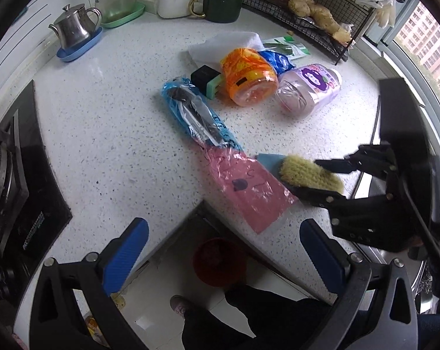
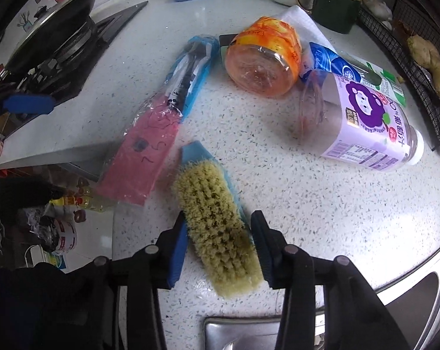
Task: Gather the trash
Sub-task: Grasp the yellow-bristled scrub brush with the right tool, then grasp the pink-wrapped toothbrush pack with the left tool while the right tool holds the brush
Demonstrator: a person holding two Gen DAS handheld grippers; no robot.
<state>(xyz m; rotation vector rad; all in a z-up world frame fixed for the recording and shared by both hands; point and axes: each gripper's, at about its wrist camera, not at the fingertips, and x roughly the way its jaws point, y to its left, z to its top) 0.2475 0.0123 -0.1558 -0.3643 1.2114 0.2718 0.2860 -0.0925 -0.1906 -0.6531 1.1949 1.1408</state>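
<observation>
A scrub brush (image 2: 217, 227) with yellow bristles and a blue back lies on the white speckled counter (image 2: 322, 204). My right gripper (image 2: 220, 233) has a finger on each side of it and is closed against it; it also shows in the left wrist view (image 1: 313, 175). Beyond lie a pink and blue plastic wrapper (image 1: 208, 143) with cutlery inside, an orange jar (image 1: 249, 75), a purple-labelled bottle (image 1: 310, 87) and blue wrappers (image 1: 275, 59). My left gripper (image 1: 223, 250) is open and empty above the counter's inner corner, over the floor.
A gas stove (image 1: 10, 175) with a pan (image 2: 53, 29) is on the left. A steel teapot (image 1: 74, 27), green mug (image 1: 223, 3) and black wire rack (image 1: 316, 14) with ginger stand at the back. A sink (image 2: 243, 332) lies near the right gripper. A red bin (image 1: 220, 262) sits on the floor.
</observation>
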